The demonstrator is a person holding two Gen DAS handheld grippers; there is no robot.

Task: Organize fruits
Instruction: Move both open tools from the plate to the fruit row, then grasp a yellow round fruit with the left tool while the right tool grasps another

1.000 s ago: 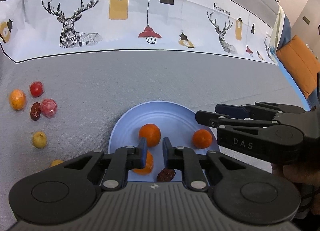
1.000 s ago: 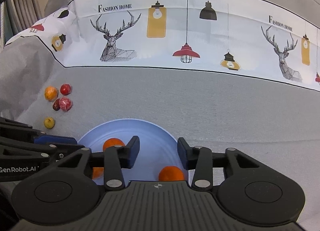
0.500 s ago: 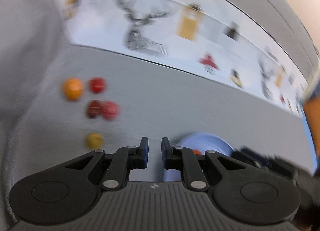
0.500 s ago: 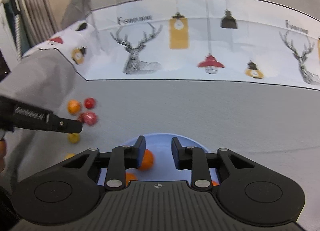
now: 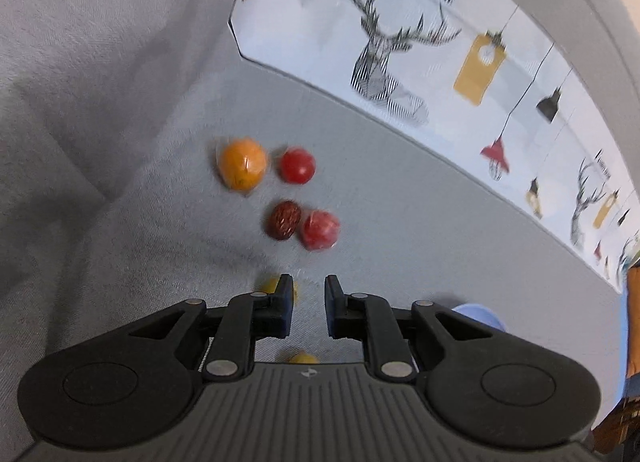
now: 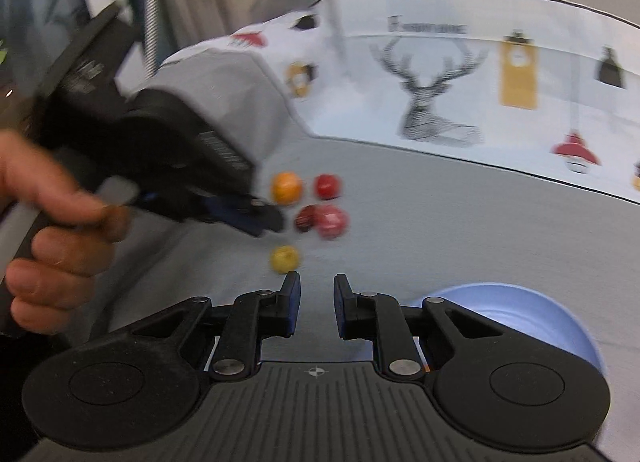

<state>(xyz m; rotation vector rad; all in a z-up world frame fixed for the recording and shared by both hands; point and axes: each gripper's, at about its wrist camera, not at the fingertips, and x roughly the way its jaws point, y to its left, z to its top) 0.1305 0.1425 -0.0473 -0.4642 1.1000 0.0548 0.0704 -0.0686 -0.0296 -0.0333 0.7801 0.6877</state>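
I take this for a home living room: a grey fabric sofa seat (image 5: 400, 246) under me, and at twelve o'clock a white deer-and-lamp printed cloth (image 5: 400, 42) reading "Fashion Home".

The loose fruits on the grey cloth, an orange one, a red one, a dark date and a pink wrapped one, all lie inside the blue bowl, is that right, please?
Not quite. Those fruits lie on the grey cloth outside the blue bowl, off to its left. The right wrist view shows the orange one, the red one, the dark date and the pink wrapped one clustered well apart from the bowl's rim.
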